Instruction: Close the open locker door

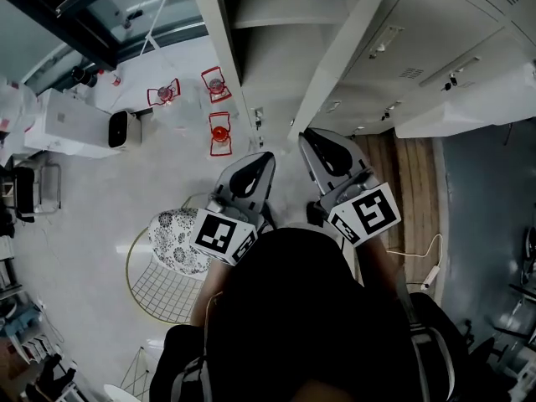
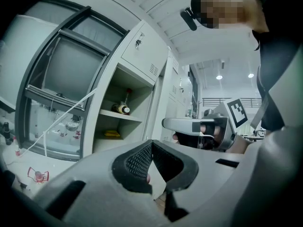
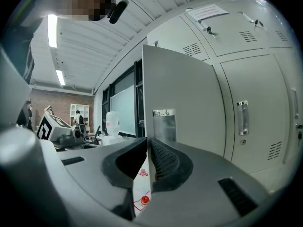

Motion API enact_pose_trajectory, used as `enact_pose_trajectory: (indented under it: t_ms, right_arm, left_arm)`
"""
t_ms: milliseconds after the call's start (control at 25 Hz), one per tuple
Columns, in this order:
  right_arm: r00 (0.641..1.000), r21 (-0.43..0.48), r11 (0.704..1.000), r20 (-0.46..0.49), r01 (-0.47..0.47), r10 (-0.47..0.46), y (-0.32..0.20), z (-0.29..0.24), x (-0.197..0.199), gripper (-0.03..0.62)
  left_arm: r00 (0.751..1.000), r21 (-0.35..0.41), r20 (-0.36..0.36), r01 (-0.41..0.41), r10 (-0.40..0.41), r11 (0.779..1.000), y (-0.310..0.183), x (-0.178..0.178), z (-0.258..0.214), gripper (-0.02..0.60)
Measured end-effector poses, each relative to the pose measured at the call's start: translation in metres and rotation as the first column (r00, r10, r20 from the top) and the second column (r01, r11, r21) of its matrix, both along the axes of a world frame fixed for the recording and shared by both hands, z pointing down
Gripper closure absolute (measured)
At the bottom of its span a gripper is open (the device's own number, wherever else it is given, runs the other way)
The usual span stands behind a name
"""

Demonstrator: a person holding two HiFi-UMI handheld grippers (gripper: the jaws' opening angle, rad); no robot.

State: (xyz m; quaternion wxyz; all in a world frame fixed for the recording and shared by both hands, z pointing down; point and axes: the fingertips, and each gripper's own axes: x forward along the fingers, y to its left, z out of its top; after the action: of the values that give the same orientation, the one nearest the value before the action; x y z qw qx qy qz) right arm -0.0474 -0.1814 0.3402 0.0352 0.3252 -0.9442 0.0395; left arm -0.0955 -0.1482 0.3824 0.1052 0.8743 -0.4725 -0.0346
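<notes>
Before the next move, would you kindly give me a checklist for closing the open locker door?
1. Grey metal locker door stands open: ok.
2. Right gripper at the door's free edge: ok.
3. Its fingers gripping that edge: cannot tell.
4. Left gripper shut, empty: ok.
5. White-capped bottle fully inside the open locker: ok.
6. Left gripper clear of the door's swing: cannot tell.

A wire chair [image 1: 159,287] with a patterned cushion [image 1: 174,239] stands on the pale floor [image 1: 84,249]. Three red wire stands [image 1: 219,134] sit close together near a white box [image 1: 63,122]. A white cable [image 1: 425,262] lies beside the wooden strip [image 1: 410,174]. A bottle [image 2: 121,109] lies on its side above a flat yellow item [image 2: 112,134].
</notes>
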Motion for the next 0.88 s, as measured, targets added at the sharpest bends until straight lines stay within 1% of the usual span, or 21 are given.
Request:
enact_pose_trajectory:
  t_ms: [440,720,880]
  right_arm:
    - [0.994,-0.008,0.994,-0.014,-0.108,0.108,-0.019,0.001,-0.033,0.563]
    - [0.988,-0.022,0.988,-0.022,-0.154,0.153,-0.031,0.002,-0.048,0.563]
    - [0.984,-0.02,0.984,-0.018,-0.176,0.176,-0.04,0.003,-0.06,0.563]
  left_arm:
    - [0.998,0.006,-0.007,-0.066,0.066,0.998,-0.01,-0.026,0.004,0.563]
    - [0.997,0.005,-0.012,-0.08,0.08,0.997,-0.013,-0.04,0.004,0.563]
    - [0.997,0.002,-0.015,-0.074,0.074,0.997,-0.013,-0.047,0.005,0.563]
